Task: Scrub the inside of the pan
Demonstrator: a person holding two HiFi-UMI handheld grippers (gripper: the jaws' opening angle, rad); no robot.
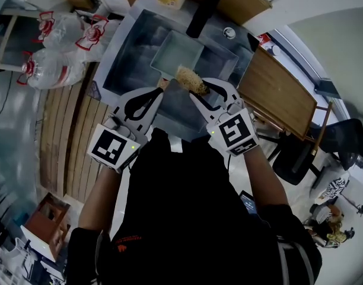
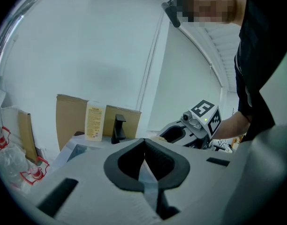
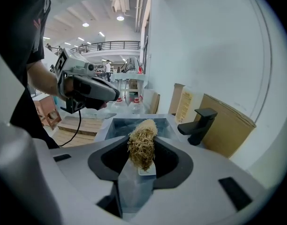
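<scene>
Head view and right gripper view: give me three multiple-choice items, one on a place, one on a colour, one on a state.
1. Where is the pale rectangular metal pan? A in the steel sink; B on a stove; C on a shelf.
2. The angular tap is: A chrome; B black; C white.
3. The right gripper is: A open, empty; B shut on the tan fibrous scrubber; C shut on a cloth.
Answers: A, the pan lies in the basin; B, the tap is matte black; B, the jaws clamp the scrubber.

A pale grey-green rectangular metal pan [image 1: 177, 55] lies open side up in the steel sink [image 1: 125, 52]. A straw-coloured, oblong fibrous scrubber [image 1: 191, 79] is pinched in the right gripper [image 1: 196, 91] at the pan's near edge
</scene>
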